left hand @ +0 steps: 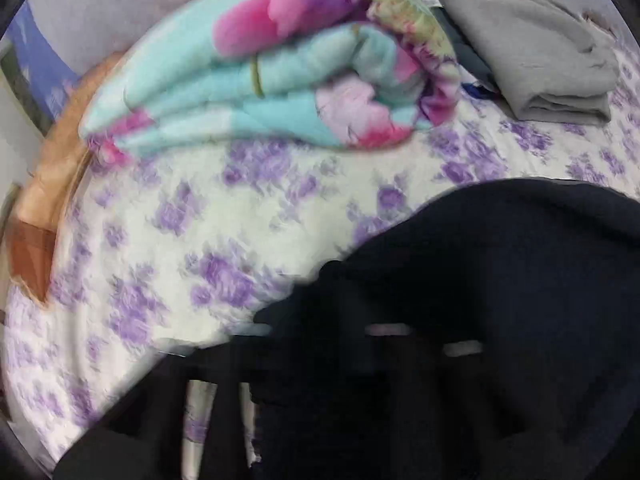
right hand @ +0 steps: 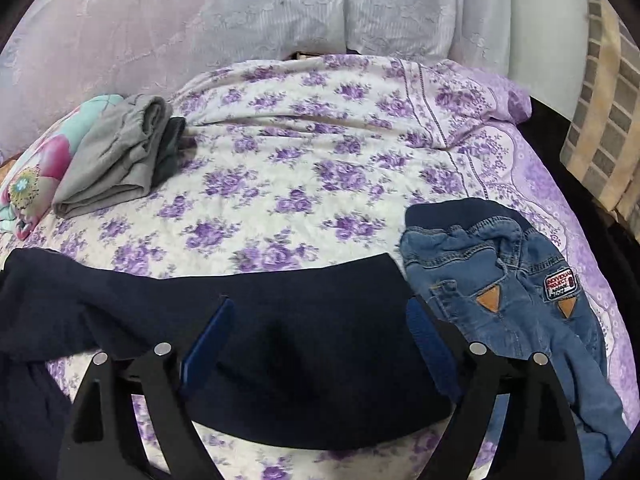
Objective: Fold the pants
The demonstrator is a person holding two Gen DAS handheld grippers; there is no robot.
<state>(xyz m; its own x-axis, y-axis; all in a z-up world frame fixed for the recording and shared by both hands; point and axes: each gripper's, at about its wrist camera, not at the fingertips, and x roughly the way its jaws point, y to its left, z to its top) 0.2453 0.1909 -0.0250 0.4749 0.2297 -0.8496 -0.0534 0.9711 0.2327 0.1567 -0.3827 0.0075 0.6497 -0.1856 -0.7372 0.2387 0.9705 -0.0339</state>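
Observation:
Dark navy pants (right hand: 304, 344) lie across the flowered bed sheet (right hand: 304, 168). My right gripper (right hand: 320, 312) is open just above them, its blue-padded fingers (right hand: 208, 340) spread over the waist end. In the blurred left wrist view the same navy pants (left hand: 460, 300) drape over my left gripper (left hand: 424, 340) and hide its fingers. The cloth looks lifted off the sheet (left hand: 200, 240) there.
Blue jeans (right hand: 512, 288) lie right of the navy pants. A folded grey garment (right hand: 116, 160) sits at the far left, also in the left wrist view (left hand: 540, 52). A rolled turquoise and pink blanket (left hand: 280, 72) lies beside it. Pillows (right hand: 280, 4) line the headboard.

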